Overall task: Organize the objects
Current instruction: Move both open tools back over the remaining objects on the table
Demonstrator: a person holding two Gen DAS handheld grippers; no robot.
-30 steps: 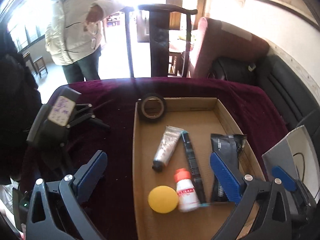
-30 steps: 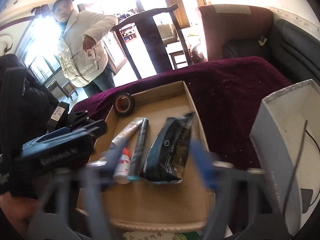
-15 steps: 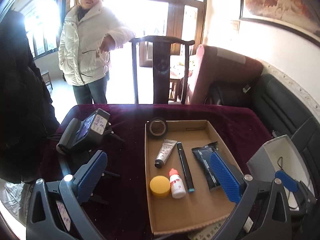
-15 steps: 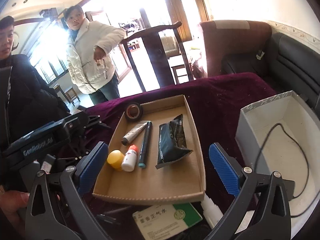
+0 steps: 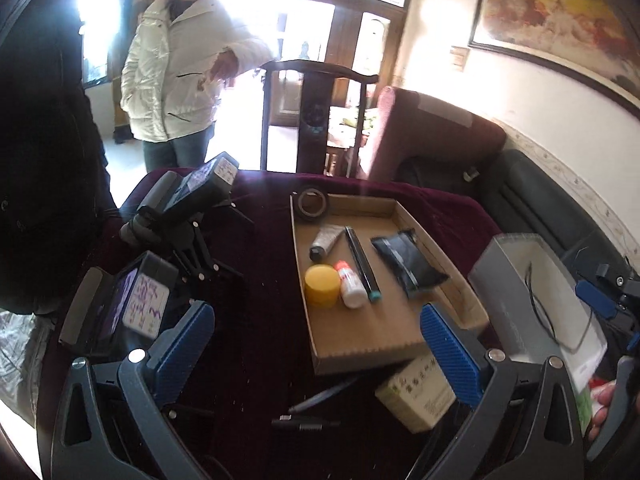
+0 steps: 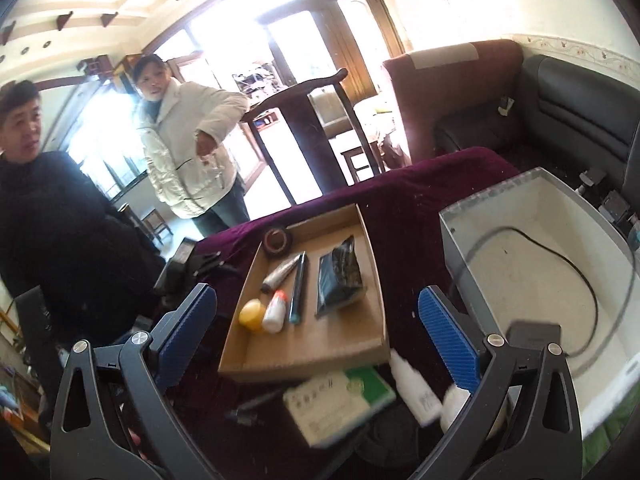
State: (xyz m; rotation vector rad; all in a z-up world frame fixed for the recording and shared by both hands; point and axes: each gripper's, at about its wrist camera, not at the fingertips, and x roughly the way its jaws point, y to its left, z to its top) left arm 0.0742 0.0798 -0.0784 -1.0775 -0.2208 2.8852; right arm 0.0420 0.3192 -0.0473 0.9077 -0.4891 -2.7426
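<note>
A shallow cardboard tray (image 5: 362,334) (image 6: 320,354) lies on the maroon cloth. In it are a tape roll (image 5: 313,204) (image 6: 277,239), a silver tube (image 5: 326,240), a black pen (image 5: 362,266) (image 6: 297,290), a black pouch (image 5: 408,262) (image 6: 340,278), a yellow round lid (image 5: 321,285) (image 6: 252,314) and a small white bottle (image 5: 351,290) (image 6: 275,312). In front of the tray lie a green-and-white box (image 5: 416,396) (image 6: 340,402), a white bottle (image 6: 412,388) and pens (image 5: 306,424). My left gripper (image 5: 316,348) and right gripper (image 6: 318,328) are open, empty, above the near table edge.
A grey open box (image 5: 536,296) (image 6: 556,280) with a black cable stands right of the tray. Two phones on stands (image 5: 188,196) sit on the left. Two people (image 6: 188,152) stand beyond the table. A dark chair (image 5: 316,116) and sofa (image 6: 580,100) are behind.
Both grippers have pulled back and up from the tray. The tray now looks smaller, and the box, bottle and pens in front of it have come into view. Jaws stay open.
</note>
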